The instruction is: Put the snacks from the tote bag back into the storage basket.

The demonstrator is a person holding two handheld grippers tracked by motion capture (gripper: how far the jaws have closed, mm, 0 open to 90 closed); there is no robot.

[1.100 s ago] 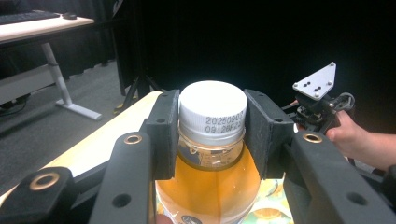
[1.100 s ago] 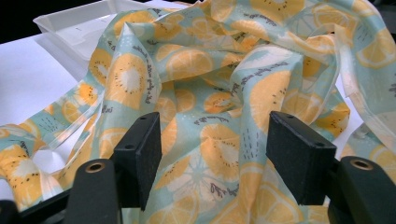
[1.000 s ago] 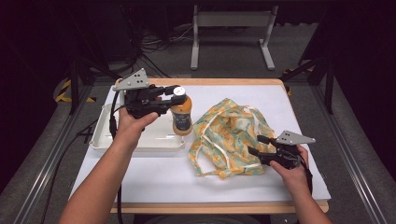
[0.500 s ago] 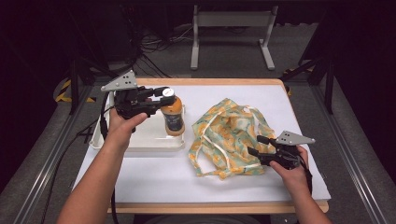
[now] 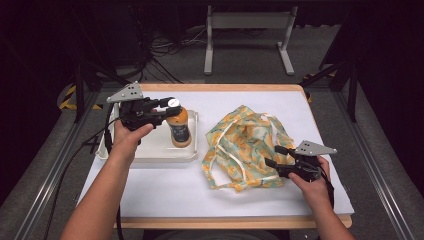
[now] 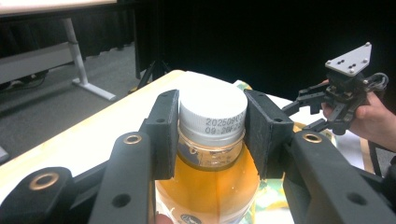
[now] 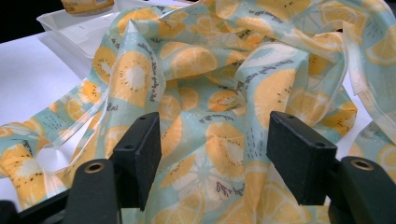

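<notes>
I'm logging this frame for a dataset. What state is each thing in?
bottle: capped, upright in the tray, gripped at the neck.
tray: flat on the table, holding the bottle.
cloth bag: crumpled, lying beside the tray.
left gripper: shut on the bottle.
right gripper: open, its fingers over the cloth bag.

Bottle (image 6: 212, 177): clear glossy plastic over an orange liquid; a printed label low on its body
Cap (image 6: 212, 109): white plastic, ribbed round the side, smooth on top; dark printed digits
Tray (image 5: 150, 150): white plastic, smooth with a slight sheen
Cloth (image 7: 224, 93): thin woven fabric, matt and crumpled; pale green printed with orange and yellow fruit slices
Table (image 5: 165, 192): matt white top; light wood edge
Left tool (image 6: 212, 128): matt black plastic jaws; brass-coloured rings at the joints
Right tool (image 7: 224, 154): matt black jaws; dull grey metal plate on top in the high view
</notes>
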